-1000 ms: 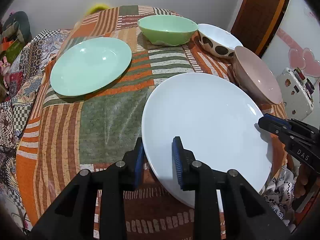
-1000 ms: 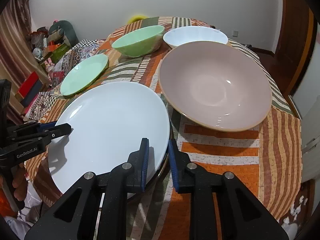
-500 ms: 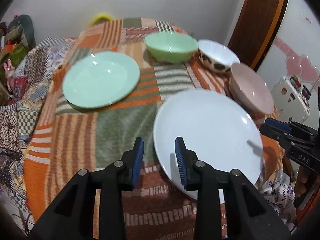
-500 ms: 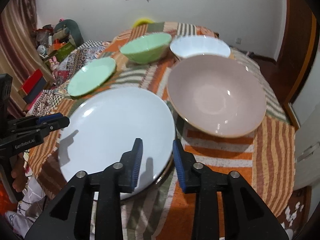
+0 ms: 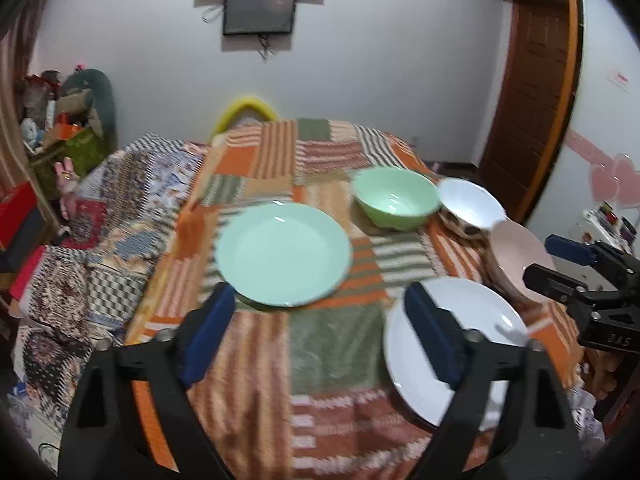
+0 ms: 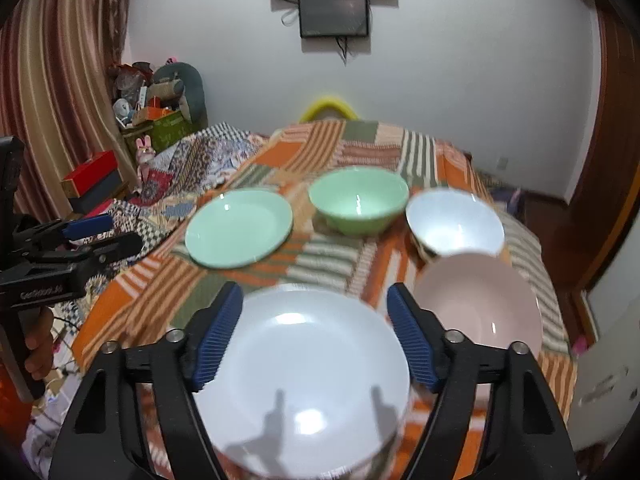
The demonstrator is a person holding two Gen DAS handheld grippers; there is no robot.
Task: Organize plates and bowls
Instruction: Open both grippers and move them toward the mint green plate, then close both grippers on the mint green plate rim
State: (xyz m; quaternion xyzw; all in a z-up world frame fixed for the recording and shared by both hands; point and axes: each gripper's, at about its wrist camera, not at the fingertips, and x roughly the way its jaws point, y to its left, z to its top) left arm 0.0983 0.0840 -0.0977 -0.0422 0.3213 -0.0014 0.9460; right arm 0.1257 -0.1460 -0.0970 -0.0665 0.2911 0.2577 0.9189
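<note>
Left gripper (image 5: 316, 336): lowest in the left wrist view; jaws have just been opening and stand wide apart, nothing between them, only the patchwork cloth (image 5: 332, 344) behind.
Right gripper (image 6: 316, 340): lowest in the right wrist view; jaws have also just been opening, now apart and empty, hanging above the white plate without touching it.
White plate (image 6: 304, 384): lower centre of the right wrist view, lying flat on the worktop near its front edge, free of both grippers.
Pink bowl (image 6: 480, 312): just right of the white plate, its rim close beside the plate's.
Green plate (image 5: 284, 254): centre of the left wrist view, alone on the cloth, apart from the white plate.
Green bowl (image 5: 394, 198): beyond the green plate, upper right of centre.
White bowl (image 5: 470, 208): just beside the green bowl on its right, with dark spots on its outer wall.
Step in hand: the white plate looks set down and released; both grippers are free.
Next move: probably choose the next dish, perhaps the green plate to stack, or a bowl to nest; it calls for bringing open jaws level with a rim and gripping that thin edge squarely.
</note>
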